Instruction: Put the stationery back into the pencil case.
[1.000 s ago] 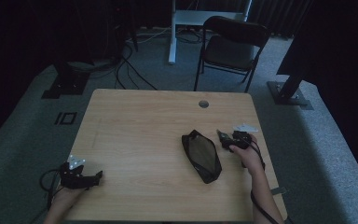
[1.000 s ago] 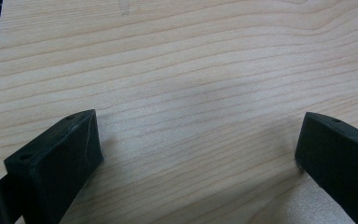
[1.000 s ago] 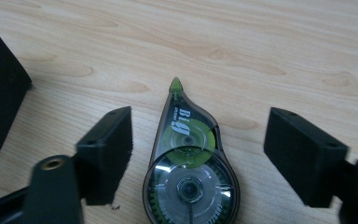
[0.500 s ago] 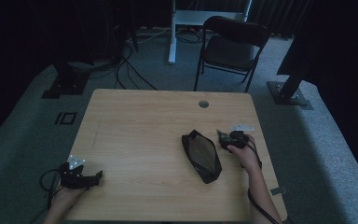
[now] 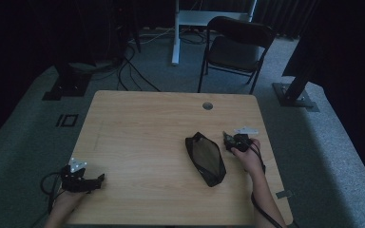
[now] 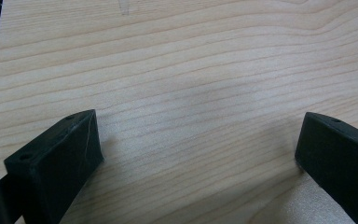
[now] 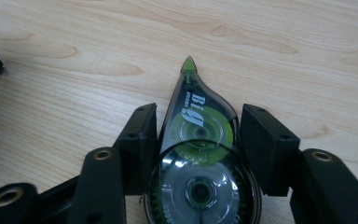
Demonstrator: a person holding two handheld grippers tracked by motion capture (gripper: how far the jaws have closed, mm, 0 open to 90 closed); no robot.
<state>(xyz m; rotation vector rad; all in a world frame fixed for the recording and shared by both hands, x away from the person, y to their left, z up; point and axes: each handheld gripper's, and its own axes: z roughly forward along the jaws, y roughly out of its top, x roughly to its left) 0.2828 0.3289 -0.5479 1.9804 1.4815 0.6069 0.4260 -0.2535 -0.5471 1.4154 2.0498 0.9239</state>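
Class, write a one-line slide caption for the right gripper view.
Right gripper closing around a clear, green-tipped correction tape dispenser lying flat on the wooden table.

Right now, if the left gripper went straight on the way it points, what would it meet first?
Probably nothing: the left gripper points across bare table, jaws open and empty. The black pouch lies farther along, roughly in that line.

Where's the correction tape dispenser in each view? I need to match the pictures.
High view: right of the black pouch, at the right hand-held gripper; too small to make out.
Right gripper view: correction tape dispenser at bottom centre, green tip up; the jaws have just been closing onto its sides.
Left gripper view: bare wood between the left hand-held gripper and its open jaws.
Shared landmark: the wooden tabletop.
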